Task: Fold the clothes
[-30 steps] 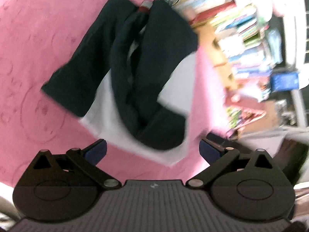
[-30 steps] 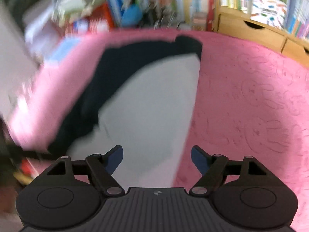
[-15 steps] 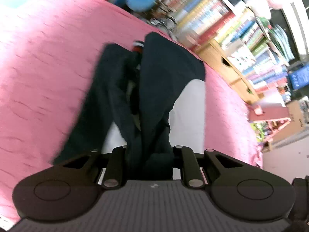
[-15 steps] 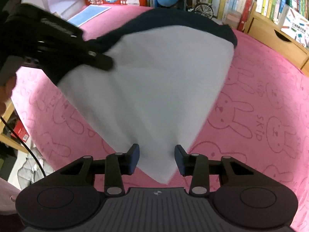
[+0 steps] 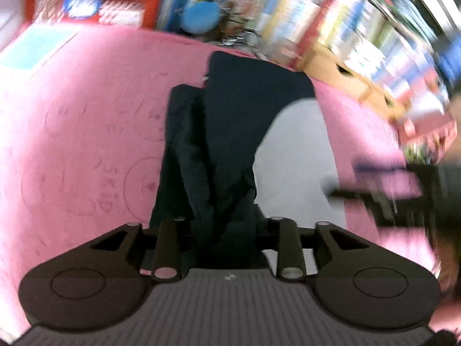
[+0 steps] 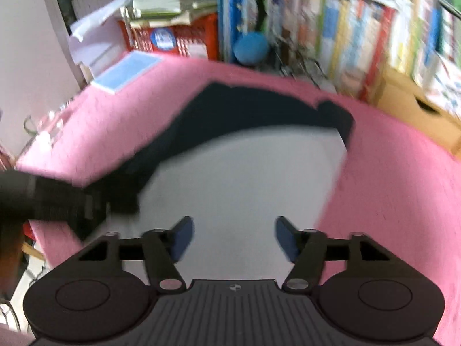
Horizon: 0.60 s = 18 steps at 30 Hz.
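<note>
Garment [image 5: 230, 132]: a navy and white piece of clothing lying on the pink cloth [image 5: 86, 132] that covers the surface, with its navy part toward the bookshelf [image 6: 345, 28] and its white panel toward the cameras. Left hand-held gripper [image 5: 226, 230]: its jaws are opening, yet a bunched navy fold fills the gap between them and appears pressed on both sides; the fold rises from the flat part of the garment into the jaws. Right hand-held gripper [image 6: 232, 238]: its jaws are opening and stand well apart, with the blue pads clear on both sides; the white panel lies below and between them, and no pad presses on it. In the right wrist view, the left hand-held gripper appears as a dark blurred shape at the left edge, at the near navy corner of the garment. Both views are blurred. A blue round object [image 6: 250, 47] sits at the far edge of the surface, beside a red basket [image 6: 173, 37].
</note>
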### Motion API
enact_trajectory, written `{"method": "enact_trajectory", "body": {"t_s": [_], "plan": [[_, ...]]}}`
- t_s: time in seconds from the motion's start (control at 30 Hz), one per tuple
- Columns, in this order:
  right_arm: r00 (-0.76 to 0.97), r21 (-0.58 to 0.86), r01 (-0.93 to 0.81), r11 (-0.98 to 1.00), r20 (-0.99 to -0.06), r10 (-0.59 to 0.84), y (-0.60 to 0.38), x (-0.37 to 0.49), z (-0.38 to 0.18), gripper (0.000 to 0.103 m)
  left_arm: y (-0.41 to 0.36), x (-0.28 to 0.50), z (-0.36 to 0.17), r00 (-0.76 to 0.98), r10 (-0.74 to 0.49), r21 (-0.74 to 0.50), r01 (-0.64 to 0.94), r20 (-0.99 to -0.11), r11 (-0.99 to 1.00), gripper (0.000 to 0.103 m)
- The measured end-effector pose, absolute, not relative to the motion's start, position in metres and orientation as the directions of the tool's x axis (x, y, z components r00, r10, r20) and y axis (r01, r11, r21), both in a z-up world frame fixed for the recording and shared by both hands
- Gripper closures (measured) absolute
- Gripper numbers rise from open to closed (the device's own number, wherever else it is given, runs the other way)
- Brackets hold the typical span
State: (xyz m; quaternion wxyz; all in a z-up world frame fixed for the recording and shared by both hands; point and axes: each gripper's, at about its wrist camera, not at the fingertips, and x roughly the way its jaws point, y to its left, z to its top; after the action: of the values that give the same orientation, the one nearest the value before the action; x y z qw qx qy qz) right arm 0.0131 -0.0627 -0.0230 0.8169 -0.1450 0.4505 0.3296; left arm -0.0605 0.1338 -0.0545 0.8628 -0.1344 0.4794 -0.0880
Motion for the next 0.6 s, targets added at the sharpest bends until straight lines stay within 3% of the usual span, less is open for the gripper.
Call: {"method": "enact_trajectory", "body": {"t_s": [0.13,0.2,0.27,0.3,0.33,0.37,0.43,0.6], "plan": [[0.352,0.080,-0.696,0.713,-0.828,0.437,0.001,0.038,-0.026,0.018,0.146,-0.061,-0.080,0.448,-0.310,-0.379,-0.071,-0.839,0.923,0.066],[0.367,0.017,-0.709,0.705,-0.845,0.389,0.030,0.043,-0.035,0.012,0.154,-0.063,-0.084,0.456,-0.335,-0.421,-0.099,-0.824,0.902,0.067],[0.394,-0.064,-0.712,0.699,-0.861,0.322,0.059,0.045,-0.047,0.012,0.155,-0.066,-0.083,0.467,-0.336,-0.418,-0.082,-0.818,0.905,0.067],[0.394,-0.084,-0.710,0.700,-0.870,0.296,0.068,0.047,-0.055,0.022,0.155,-0.067,-0.082,0.474,-0.331,-0.410,-0.071,-0.816,0.909,0.066],[0.394,-0.103,-0.707,0.700,-0.879,0.269,0.077,0.049,-0.062,0.041,0.154,-0.068,-0.080,0.481,-0.325,-0.400,-0.059,-0.814,0.915,0.067],[0.394,-0.122,-0.704,0.699,-0.887,0.242,0.086,0.051,-0.070,0.047,0.155,-0.070,-0.075,0.498,-0.313,-0.385,-0.044,-0.809,0.922,0.067],[0.413,-0.091,-0.687,0.721,-0.865,0.284,0.087,0.050,-0.061,0.074,0.156,-0.071,-0.068,0.537,-0.299,-0.366,-0.021,-0.789,0.930,0.067],[0.390,-0.090,-0.701,0.708,-0.879,0.274,0.106,0.061,-0.071,0.078,0.175,-0.067,-0.086,0.510,-0.313,-0.407,-0.081,-0.801,0.910,0.066]]}}
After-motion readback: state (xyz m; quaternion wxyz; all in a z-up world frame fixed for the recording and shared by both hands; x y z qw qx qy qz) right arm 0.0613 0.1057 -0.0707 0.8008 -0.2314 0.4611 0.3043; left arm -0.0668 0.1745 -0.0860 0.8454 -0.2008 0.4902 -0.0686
